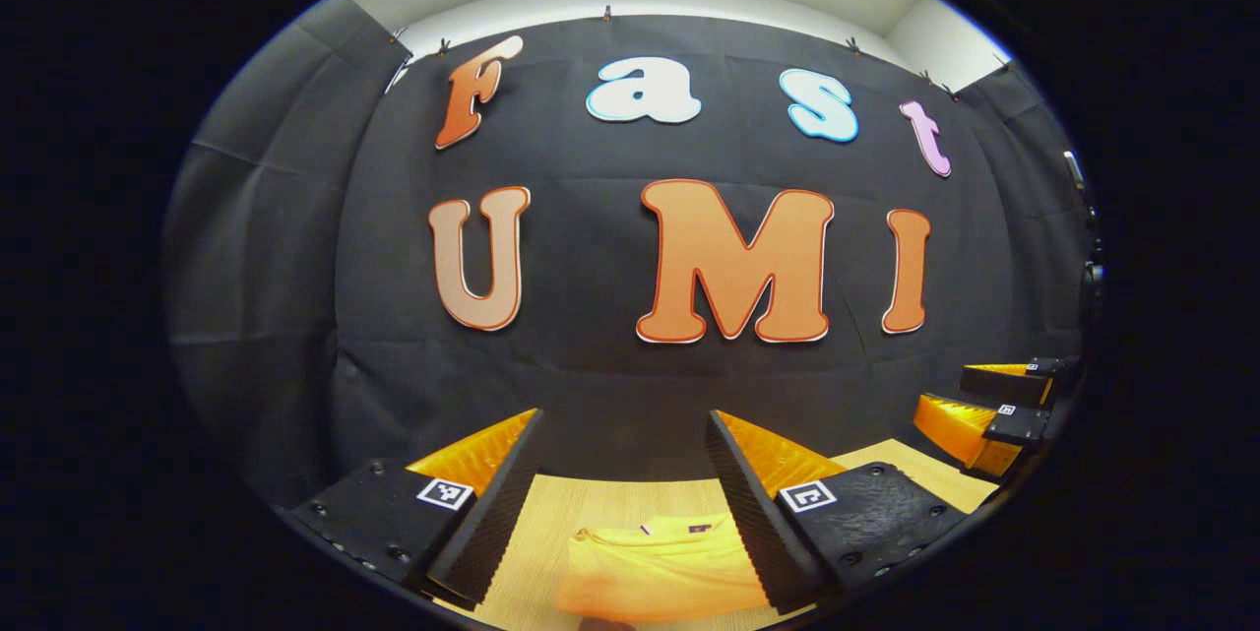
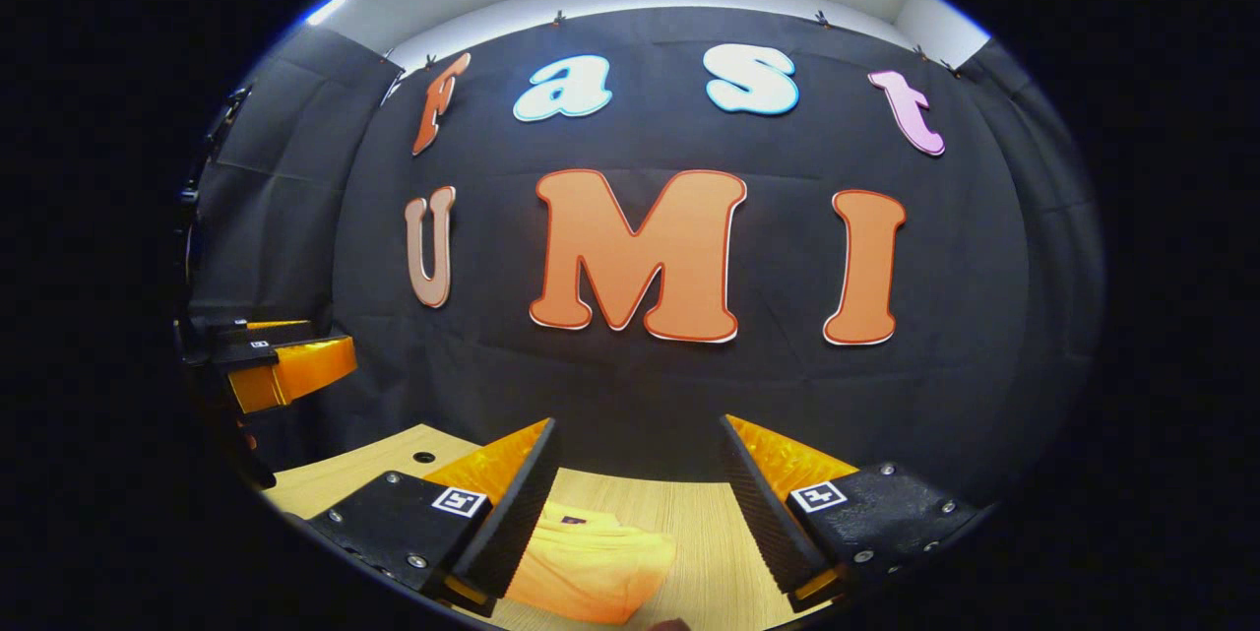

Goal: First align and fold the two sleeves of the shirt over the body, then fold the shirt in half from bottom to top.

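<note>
A folded yellow shirt (image 1: pixel 655 567) lies on the wooden table (image 1: pixel 551 513), collar toward the booth wall. In the left gripper view my left gripper (image 1: pixel 625 473) hovers above it, open, with nothing between its fingers. At the far right of that view the right gripper (image 1: pixel 994 410) hangs above the table edge. In the right gripper view the shirt (image 2: pixel 591 567) lies low and left of centre, partly behind the left finger. My right gripper (image 2: pixel 640 483) is open and empty above the table (image 2: pixel 704 513). The left gripper (image 2: pixel 271 360) shows at that view's far left.
The black cloth wall stands close behind the table's far edge. A small round hole (image 2: pixel 424 457) marks the tabletop at the left of the right gripper view. Bare wood lies to the right of the shirt there.
</note>
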`<state>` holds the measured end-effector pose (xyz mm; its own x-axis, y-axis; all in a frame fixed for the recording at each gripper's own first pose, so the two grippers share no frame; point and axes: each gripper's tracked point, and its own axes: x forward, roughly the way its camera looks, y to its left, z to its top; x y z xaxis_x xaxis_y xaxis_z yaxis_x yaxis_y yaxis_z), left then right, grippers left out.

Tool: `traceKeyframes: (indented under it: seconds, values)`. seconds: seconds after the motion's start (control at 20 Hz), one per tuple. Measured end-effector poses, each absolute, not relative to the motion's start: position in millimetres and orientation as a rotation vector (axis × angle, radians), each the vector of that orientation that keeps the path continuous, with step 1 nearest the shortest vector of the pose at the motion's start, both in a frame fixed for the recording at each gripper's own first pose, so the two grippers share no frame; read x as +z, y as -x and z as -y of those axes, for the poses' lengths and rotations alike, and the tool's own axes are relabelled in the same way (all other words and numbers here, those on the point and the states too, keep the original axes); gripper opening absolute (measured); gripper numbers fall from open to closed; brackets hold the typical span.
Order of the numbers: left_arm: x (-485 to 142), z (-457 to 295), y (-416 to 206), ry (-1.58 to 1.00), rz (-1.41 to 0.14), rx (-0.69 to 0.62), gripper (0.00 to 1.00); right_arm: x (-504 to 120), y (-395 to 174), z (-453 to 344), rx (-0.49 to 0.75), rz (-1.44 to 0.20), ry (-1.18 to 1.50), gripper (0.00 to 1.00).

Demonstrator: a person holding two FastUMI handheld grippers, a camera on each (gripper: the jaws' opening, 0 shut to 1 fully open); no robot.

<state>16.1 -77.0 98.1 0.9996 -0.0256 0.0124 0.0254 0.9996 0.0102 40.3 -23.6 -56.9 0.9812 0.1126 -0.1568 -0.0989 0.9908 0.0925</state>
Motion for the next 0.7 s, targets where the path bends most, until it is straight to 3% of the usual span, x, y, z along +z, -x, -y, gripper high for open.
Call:
traceKeyframes:
  seconds: [0.25,0.3,0.7]
  values:
    - [91.0,79.0,9.2,0.006,0.021,-0.018,0.94,-59.6,-19.2,19.3,0.112,-0.168,-0.092,0.96]
    - [89.9,78.4,12.8,-0.006,0.027,-0.017,1.0,-58.0,-16.0,19.6,0.107,-0.161,-0.086,0.97]
    - [74.2,89.4,15.3,-0.076,-0.028,-0.041,0.94,-61.8,-3.3,20.3,0.095,-0.162,-0.089,0.96]
